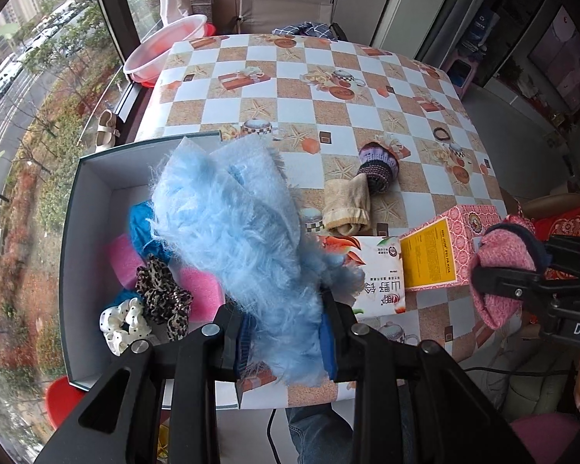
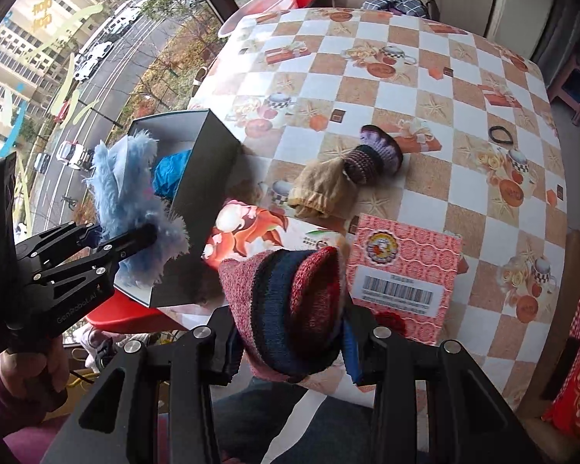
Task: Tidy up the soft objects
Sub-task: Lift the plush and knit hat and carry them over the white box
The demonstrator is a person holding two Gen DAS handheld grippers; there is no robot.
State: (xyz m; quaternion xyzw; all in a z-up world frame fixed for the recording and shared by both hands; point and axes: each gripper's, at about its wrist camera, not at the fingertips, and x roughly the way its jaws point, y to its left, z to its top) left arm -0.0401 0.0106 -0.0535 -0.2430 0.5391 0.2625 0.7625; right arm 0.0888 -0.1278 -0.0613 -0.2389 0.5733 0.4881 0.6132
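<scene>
Leopard scrunchie (image 1: 162, 290) (left wrist view only)

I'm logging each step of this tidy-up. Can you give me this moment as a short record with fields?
left gripper: shut on fluffy blue cloth, over the box's edge
right gripper: shut on pink and navy knit piece
grey box: open; holds leopard scrunchie, white dotted scrunchie, pink foam, blue item
still on table: beige cloth, purple knit piece, black hair tie

On your surface (image 1: 328, 89), the open box (image 1: 92, 193) sits left; scrunchies (image 1: 143, 301) lie inside, two cartons (image 1: 406, 266) to its right.
</scene>
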